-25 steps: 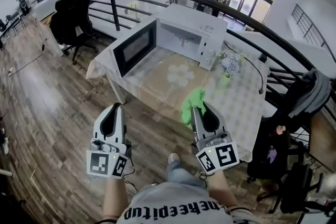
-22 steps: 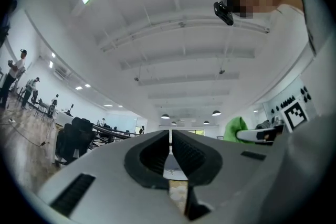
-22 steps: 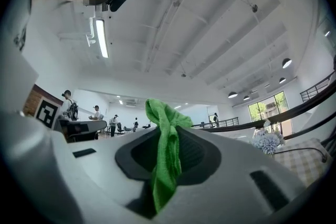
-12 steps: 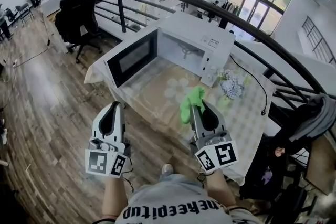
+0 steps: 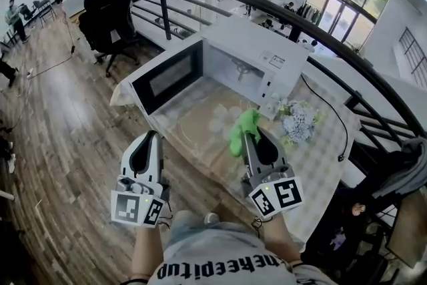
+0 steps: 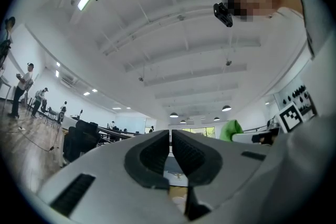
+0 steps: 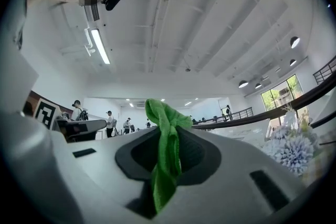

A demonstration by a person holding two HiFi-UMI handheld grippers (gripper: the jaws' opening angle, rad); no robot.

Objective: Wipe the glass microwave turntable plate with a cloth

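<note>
The left gripper's point(image 6: 170, 136) two dark ribbed fingers point(image 6: 152, 155) stand closed, with only a thin slit between them and nothing in it. The right gripper's point(image 7: 169, 136) fingers are clamped on a bright green cloth point(image 7: 165, 165), whose bunched top sticks up above the tips while the rest hangs down between the pads. From the head view, both grippers are held side by side in front of the person, the left gripper point(image 5: 152, 138) over the brown wooden plank floor point(image 5: 60, 143) and the right gripper point(image 5: 247, 135) at the near edge of a table covered with a pale patterned tablecloth point(image 5: 320, 163), the cloth point(image 5: 243, 127) pointing toward it. On the table stands a white microwave oven point(image 5: 267, 43) with its dark-windowed door point(image 5: 167, 80) swung wide open to the left. The glass turntable plate cannot be made out for certain, either in the cavity or on the table. A bunch of pale bluish-white flowers point(image 5: 298, 122) stands just right of the microwave, near the right gripper. A curved black metal railing point(image 5: 320, 33) runs behind the table.
</note>
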